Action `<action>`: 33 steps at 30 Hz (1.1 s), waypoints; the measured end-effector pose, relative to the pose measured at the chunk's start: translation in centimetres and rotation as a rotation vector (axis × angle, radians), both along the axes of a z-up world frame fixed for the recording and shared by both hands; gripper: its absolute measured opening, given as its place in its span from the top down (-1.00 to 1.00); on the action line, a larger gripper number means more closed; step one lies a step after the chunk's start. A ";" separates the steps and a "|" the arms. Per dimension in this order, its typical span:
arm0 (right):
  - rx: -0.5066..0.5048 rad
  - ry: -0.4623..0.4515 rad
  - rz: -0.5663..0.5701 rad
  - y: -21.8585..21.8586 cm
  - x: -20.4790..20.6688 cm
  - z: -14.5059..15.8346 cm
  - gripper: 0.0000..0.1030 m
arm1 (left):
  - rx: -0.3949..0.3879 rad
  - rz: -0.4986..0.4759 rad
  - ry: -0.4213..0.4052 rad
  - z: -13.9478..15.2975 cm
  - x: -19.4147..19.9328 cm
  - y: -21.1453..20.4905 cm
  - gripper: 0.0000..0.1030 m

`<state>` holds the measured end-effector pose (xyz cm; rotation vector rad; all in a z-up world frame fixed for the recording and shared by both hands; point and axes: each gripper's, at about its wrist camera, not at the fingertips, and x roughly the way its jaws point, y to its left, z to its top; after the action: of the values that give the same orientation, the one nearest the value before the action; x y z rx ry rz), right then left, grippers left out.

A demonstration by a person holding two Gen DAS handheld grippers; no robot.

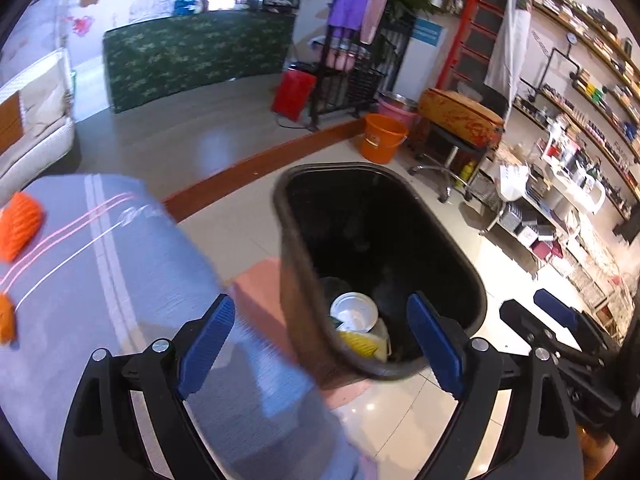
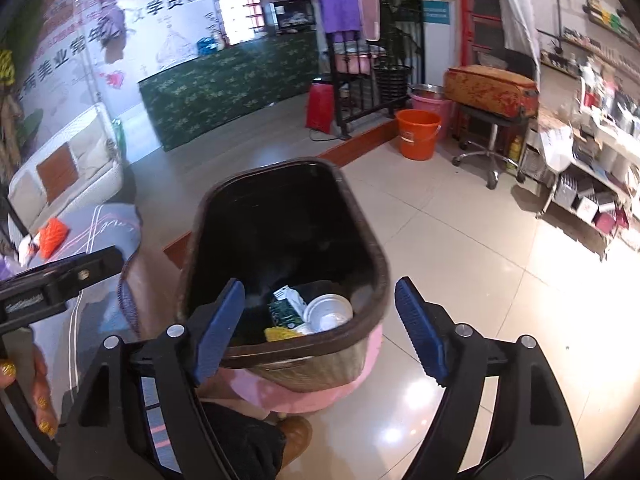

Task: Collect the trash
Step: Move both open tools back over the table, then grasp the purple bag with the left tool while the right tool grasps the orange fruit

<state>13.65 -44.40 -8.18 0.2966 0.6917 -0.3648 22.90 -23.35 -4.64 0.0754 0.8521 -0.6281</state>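
Note:
A dark brown waste bin (image 1: 288, 240) stands on a pink stool beside the grey-clothed table (image 1: 80, 280); it also shows in the right wrist view (image 2: 372, 248). Inside lie a white round lid (image 1: 354, 312) (image 2: 328, 312), a yellow piece (image 1: 358, 342) (image 2: 280, 334) and a green-and-white carton (image 2: 286, 306). My left gripper (image 1: 320, 340) is open and empty above the bin's near rim. My right gripper (image 2: 320, 324) is open and empty over the bin. Orange net wrappers (image 1: 20, 224) (image 2: 52, 234) lie on the table.
An orange bucket (image 1: 382, 138) (image 2: 418, 134), a pink bucket (image 2: 432, 104), a stool with a patterned cushion (image 1: 460, 116) and cluttered shelves (image 1: 560, 184) stand to the right. A green counter (image 1: 192, 52) and a white sofa (image 2: 64, 168) are further back. The floor is glossy tile.

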 end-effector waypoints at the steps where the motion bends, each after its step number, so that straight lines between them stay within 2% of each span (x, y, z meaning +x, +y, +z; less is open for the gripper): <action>1: -0.001 -0.001 0.017 0.6 0.4 0.1 -0.54 | -0.003 0.013 -0.003 0.1 -0.2 0.9 -0.69; 4: -0.003 -0.009 0.061 2.5 1.3 0.6 -0.56 | 0.011 0.044 -0.040 0.9 -0.7 3.1 -0.69; 6: 0.002 -0.017 0.105 4.0 2.0 0.9 -0.66 | 0.016 0.077 -0.067 1.5 -1.0 5.1 -0.74; 10: 0.020 -0.002 0.263 8.1 3.8 1.1 -0.68 | 0.026 0.144 -0.092 2.1 -1.0 9.2 -0.78; 13: 0.060 0.012 0.377 11.4 5.4 1.1 -0.69 | 0.081 0.193 -0.114 2.2 -0.9 12.3 -0.78; 16: 0.100 0.041 0.502 15.2 6.9 1.1 -0.69 | 0.125 0.276 -0.139 2.4 -0.9 16.2 -0.78; 22: 0.091 0.070 0.676 22.4 8.9 1.5 -0.69 | 0.164 0.440 -0.137 2.1 -0.5 24.8 -0.78; 28: 0.054 0.124 0.820 29.9 11.4 1.3 -0.68 | 0.285 0.565 -0.186 2.0 0.8 32.6 -0.78; 33: 0.047 0.152 0.884 34.4 14.2 1.2 -0.67 | 0.386 0.626 -0.224 1.9 3.6 38.2 -0.78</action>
<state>27.84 -10.02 -7.02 -0.0127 0.9105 0.4766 26.54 14.88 -2.70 0.2142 0.7169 0.1356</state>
